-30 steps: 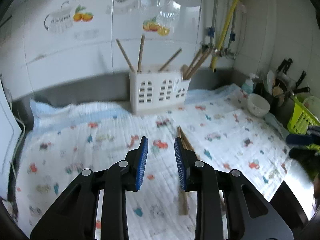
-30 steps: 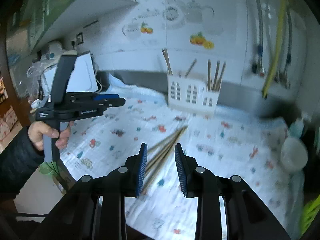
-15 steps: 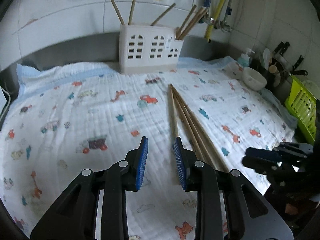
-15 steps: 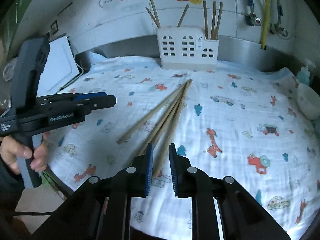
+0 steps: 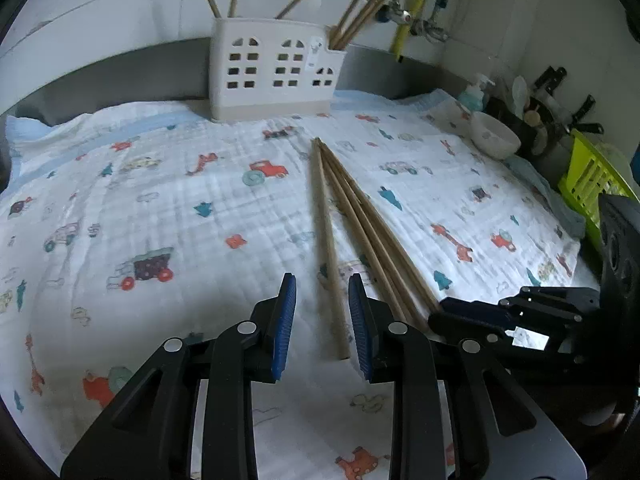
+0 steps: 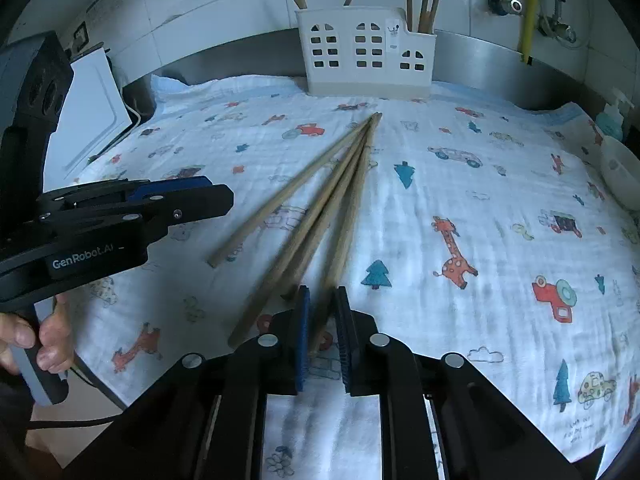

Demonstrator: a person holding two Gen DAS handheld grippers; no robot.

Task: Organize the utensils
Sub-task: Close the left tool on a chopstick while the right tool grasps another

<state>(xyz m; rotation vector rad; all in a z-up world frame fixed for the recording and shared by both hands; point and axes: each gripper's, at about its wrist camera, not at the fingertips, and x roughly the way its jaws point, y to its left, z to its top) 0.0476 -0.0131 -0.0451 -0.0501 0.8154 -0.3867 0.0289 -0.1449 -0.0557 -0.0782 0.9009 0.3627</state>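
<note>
- Sorting is partly complete, judging by the layout: several chopsticks are already standing in the white utensil holder (image 6: 366, 50) at the back of the counter, while four loose chopsticks (image 6: 320, 216) are lying on the patterned cloth (image 6: 480, 208) and are not yet put away.
- Lying in a fan, the loose chopsticks are meeting at their far tips just in front of the holder and spreading apart toward the near edge; they are plain, slender, light-brown wooden sticks.
- The right gripper (image 6: 321, 330) is sitting low at the near ends with its jaws narrowed around the end of one chopstick; whether the pads are actually touching it cannot be told.
- The left gripper (image 5: 322, 320) is hovering with its jaws moderately wide, holding nothing, the leftmost chopstick (image 5: 328, 240) showing in its gap.
</note>
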